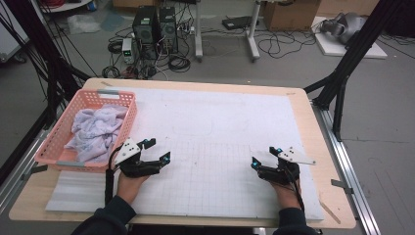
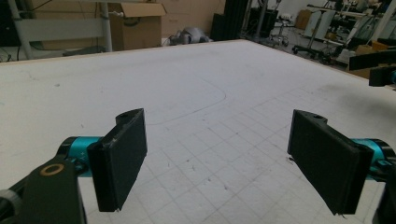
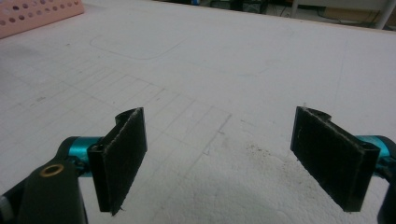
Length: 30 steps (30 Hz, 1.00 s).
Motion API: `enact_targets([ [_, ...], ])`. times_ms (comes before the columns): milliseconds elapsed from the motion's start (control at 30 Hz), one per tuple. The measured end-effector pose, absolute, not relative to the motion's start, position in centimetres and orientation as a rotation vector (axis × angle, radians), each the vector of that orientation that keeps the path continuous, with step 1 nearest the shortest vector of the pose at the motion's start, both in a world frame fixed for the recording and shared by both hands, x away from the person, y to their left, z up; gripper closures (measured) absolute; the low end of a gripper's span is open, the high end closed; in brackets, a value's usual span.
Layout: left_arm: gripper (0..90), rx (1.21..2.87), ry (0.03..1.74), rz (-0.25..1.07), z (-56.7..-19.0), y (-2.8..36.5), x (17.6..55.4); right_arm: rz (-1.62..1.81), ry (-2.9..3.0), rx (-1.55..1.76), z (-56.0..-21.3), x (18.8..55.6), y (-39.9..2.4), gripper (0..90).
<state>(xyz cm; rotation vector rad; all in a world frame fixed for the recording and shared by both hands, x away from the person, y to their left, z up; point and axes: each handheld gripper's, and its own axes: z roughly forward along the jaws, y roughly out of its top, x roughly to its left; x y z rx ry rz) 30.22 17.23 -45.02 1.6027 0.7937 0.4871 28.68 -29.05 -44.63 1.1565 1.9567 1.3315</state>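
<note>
Plainly, no writing reads on either spread tool (image 1: 157,150) (image 1: 266,155).

Two black computer towers (image 1: 155,28) stand amid cables on the floor beyond the table (image 1: 313,132).

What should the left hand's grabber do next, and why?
Probably swing the left gripper left toward the crumpled cloth in the pink basket. Its jaws stand wide open and empty, and the cloth in the basket is the nearest thing to it. The right gripper is empty too.
</note>
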Motion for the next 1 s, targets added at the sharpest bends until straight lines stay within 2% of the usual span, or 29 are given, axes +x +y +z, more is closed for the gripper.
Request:
enact_targets([
  [1000, 19.1, 1.615, 0.812, 0.506, -44.9, 17.1, 30.2, 1.352, 1.956, 1.152, -43.5, 28.1, -29.1, 17.4],
])
